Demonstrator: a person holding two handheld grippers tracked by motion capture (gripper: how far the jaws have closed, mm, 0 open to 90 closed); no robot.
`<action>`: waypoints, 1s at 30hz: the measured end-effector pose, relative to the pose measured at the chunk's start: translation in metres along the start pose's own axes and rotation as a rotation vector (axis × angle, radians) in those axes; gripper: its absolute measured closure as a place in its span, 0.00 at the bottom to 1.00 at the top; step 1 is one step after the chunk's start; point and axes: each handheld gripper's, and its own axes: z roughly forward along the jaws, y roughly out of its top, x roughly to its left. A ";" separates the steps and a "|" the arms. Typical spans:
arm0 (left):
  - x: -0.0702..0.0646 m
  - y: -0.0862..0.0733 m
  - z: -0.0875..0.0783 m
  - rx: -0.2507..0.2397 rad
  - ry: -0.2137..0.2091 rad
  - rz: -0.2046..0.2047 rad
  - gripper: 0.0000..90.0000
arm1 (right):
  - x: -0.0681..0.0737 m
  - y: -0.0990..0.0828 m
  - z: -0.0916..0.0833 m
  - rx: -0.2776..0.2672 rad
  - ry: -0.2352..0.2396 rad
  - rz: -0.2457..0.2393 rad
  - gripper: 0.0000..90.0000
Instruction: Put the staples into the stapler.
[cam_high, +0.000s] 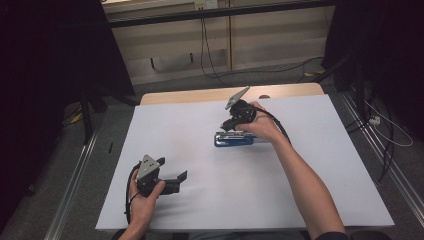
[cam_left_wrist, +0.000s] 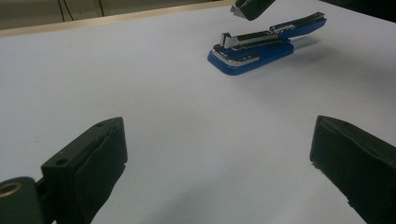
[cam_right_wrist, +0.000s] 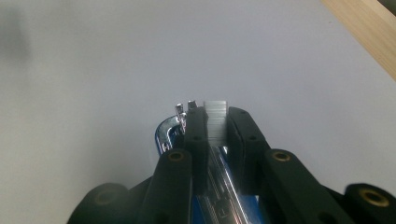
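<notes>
A blue stapler (cam_high: 234, 139) lies on the white table (cam_high: 200, 200), its lid swung open and its chrome staple channel (cam_left_wrist: 254, 36) bare. My right gripper (cam_high: 231, 125) hangs just over the stapler, pointing down. In the right gripper view its jaws are shut on a silver strip of staples (cam_right_wrist: 215, 112), right above the stapler's front end (cam_right_wrist: 164, 136). The right gripper's tip (cam_left_wrist: 252, 7) sits above the stapler in the left gripper view. My left gripper (cam_high: 180, 181) rests low near the table's front left, open (cam_left_wrist: 219, 163) with nothing between its fingers, facing the stapler.
A wooden edge (cam_high: 200, 95) runs along the table's far side. Beyond it are the floor, cables (cam_high: 210, 60) and dark curtains. A metal rail (cam_high: 75, 175) runs beside the table's left side.
</notes>
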 end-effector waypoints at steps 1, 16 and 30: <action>0.000 0.000 0.000 -0.001 0.000 -0.002 0.05 | 0.001 0.000 0.001 0.003 0.004 -0.008 0.88; 0.000 0.000 0.000 0.001 -0.004 0.000 0.05 | 0.004 0.001 0.011 0.046 0.047 -0.074 0.88; 0.000 0.000 0.000 0.007 -0.006 0.002 0.05 | 0.004 -0.001 0.015 0.038 0.039 -0.141 0.88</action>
